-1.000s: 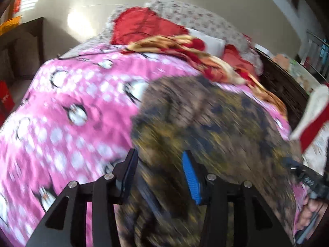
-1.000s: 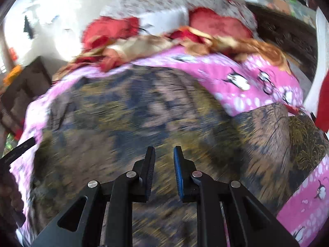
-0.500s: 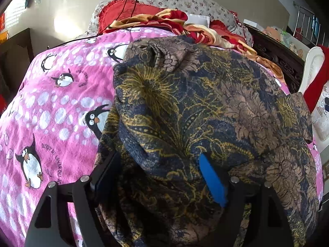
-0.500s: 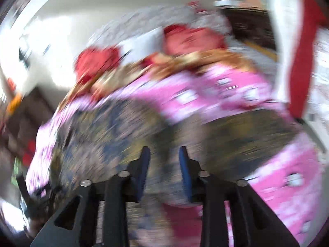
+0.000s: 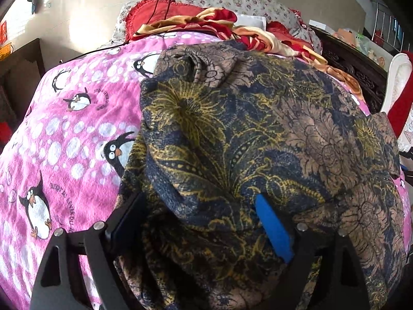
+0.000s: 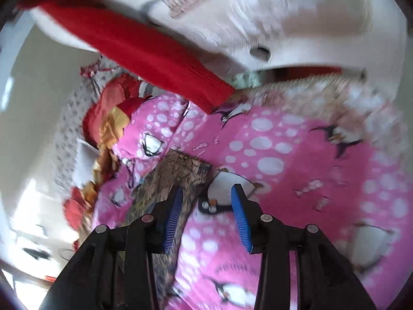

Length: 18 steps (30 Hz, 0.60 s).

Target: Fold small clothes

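The garment [image 5: 258,129], a dark blue and gold floral piece, lies bunched on the pink penguin blanket [image 5: 64,134], its near edge heaped up right under the left gripper [image 5: 204,222]. That gripper's jaws have just been opening and now stand wide apart, cloth mounded between them but neither pad pinching it: a release, by the look of it. Beyond the garment, at the blanket's head end, sit the red pillows [image 5: 160,10] and a tangle of red and gold cloth.

Over on the right wrist view, the right gripper [image 6: 206,214] is off the garment's right side, above bare blanket, with only a brown corner of the garment [image 6: 180,170] showing by its left finger. Its jaws have just been opening too, partway apart, nothing between them. The picture is smeared, so finer detail is lost.

My read: one fold is laid and both claws are resetting. To do the next well, I'd flatten the hump near the left gripper first, then have each claw pinch a single corner rather than a wad, lift level together and lay the edges square.
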Each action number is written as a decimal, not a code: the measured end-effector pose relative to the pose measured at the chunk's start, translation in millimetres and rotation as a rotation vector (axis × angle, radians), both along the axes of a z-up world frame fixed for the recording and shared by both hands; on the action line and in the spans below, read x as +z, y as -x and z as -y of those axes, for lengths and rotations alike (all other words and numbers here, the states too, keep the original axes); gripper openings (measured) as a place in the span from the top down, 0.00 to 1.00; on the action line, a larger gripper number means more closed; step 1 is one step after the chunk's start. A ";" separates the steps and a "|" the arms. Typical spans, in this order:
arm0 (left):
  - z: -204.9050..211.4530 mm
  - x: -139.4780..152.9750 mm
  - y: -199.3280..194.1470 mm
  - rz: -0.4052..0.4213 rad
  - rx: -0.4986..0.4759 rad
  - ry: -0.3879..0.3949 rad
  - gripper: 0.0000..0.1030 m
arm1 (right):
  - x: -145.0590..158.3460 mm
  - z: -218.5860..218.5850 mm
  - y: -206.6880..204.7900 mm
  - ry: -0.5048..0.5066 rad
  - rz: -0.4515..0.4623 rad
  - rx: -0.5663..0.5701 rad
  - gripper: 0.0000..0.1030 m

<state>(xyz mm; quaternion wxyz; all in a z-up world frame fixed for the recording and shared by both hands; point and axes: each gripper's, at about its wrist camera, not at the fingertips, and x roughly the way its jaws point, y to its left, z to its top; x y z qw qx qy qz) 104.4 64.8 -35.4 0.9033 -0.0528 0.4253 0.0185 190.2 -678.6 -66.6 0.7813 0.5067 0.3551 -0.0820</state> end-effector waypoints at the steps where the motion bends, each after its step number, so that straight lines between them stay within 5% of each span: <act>1: 0.2 -0.2 -0.7 -0.001 0.000 -0.001 0.13 | -3.8 -0.3 -4.0 -0.003 0.018 0.013 0.56; 4: -0.1 -0.3 -0.7 -0.002 0.000 -0.001 0.13 | -8.4 -7.7 -17.0 0.022 0.059 0.040 0.58; 6: -0.2 -0.6 -2.0 -0.003 0.000 -0.002 0.12 | -1.4 -12.8 -22.3 0.060 0.077 0.063 0.89; 8: -0.8 -0.9 -2.8 -0.003 0.000 0.001 0.12 | 20.6 -20.7 -21.6 0.145 0.082 0.083 0.90; 15: -1.8 -0.4 -3.0 -0.001 -0.001 0.008 0.12 | 192.4 -61.6 22.4 0.501 0.331 0.096 0.91; 18: -2.1 0.1 -2.3 0.000 -0.002 0.014 0.12 | 260.1 -93.1 43.7 0.573 0.440 0.118 0.91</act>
